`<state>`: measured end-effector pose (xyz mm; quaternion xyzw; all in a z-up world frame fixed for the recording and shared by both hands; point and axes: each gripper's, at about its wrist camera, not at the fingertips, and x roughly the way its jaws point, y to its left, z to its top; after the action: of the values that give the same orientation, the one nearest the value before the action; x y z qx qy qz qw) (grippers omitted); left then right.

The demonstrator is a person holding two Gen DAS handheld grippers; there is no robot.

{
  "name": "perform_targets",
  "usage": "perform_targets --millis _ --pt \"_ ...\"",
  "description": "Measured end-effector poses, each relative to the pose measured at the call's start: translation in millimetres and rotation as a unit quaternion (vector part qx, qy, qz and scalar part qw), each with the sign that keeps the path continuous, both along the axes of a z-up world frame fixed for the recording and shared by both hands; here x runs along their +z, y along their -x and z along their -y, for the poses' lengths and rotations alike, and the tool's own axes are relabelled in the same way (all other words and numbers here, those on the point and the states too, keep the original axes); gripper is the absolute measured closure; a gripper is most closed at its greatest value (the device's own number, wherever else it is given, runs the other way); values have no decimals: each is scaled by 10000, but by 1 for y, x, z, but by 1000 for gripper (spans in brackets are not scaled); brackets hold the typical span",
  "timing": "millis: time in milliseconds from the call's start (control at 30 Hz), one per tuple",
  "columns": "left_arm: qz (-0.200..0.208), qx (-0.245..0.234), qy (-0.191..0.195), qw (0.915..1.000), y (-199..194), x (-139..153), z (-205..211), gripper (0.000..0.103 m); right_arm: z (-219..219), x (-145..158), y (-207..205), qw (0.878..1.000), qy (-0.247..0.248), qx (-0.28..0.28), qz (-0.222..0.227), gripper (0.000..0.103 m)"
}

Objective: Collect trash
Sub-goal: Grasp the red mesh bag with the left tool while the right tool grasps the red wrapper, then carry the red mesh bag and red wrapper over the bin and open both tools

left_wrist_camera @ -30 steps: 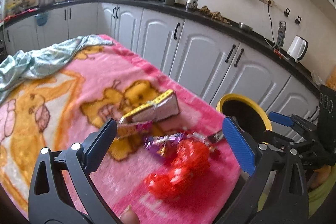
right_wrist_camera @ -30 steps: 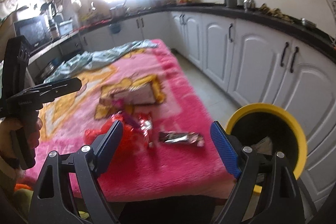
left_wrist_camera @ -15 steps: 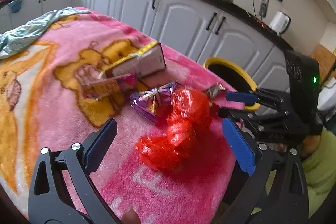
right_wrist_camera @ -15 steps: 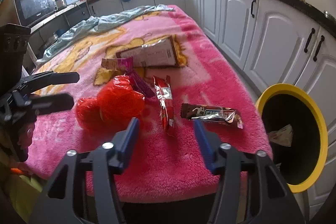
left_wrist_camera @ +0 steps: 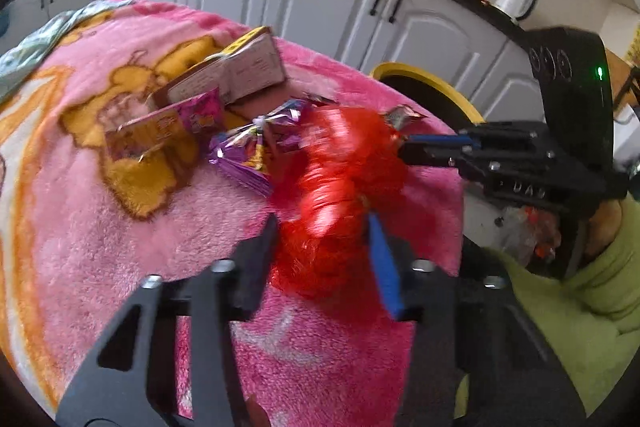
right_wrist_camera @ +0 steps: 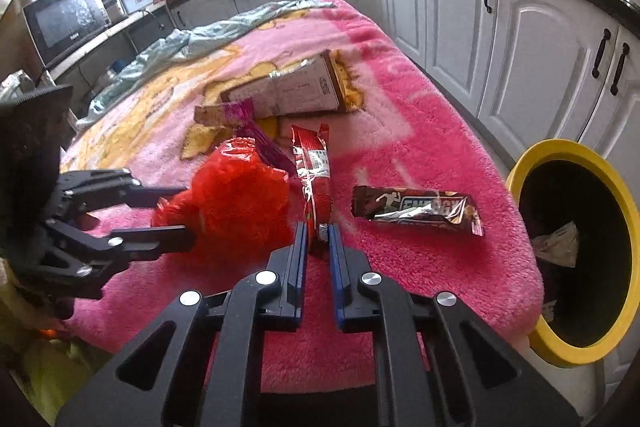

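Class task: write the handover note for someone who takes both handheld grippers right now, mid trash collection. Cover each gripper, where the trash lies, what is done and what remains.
Left gripper: jaws have just been closing, now pinching the crumpled red plastic bag on the pink blanket.
Right gripper: jaws have just been closing, now shut on the near end of the red wrapper.
Still on the blanket: brown energy bar wrapper, purple foil wrapper, pink packet, flattened carton.
Yellow-rimmed bin stands at the blanket's right edge, some trash already inside.
Done: both grips taken. Left: lift both, drop them in the bin, then clear the rest.
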<state>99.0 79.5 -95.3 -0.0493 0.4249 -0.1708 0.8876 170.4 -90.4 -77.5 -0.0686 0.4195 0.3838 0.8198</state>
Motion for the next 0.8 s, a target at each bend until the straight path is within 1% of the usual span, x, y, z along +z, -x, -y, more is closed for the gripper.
perform_targets --millis 67,133,300,433,633,800 --pt "50 -116 -110 9999 3 5 4 79 6 7 2 9999 -66 -27 71 92" --pt "94 -175 -89 9998 5 9 5 81 12 15 3 9997 -158 -84 136 92" --pt "298 -169 -141 9993 9 22 10 83 29 33 4 9986 -350 -233 312 92" --pt "514 -110 -64 9986 5 41 17 83 46 48 0 9967 -497 -426 471 92" --pt "834 -124 -65 9964 -15 68 41 83 73 64 -7 9929 -675 -724 659 92" --pt "1021 -246 -82 9944 -40 88 72 83 104 79 -13 9874 -800 -1072 851 92"
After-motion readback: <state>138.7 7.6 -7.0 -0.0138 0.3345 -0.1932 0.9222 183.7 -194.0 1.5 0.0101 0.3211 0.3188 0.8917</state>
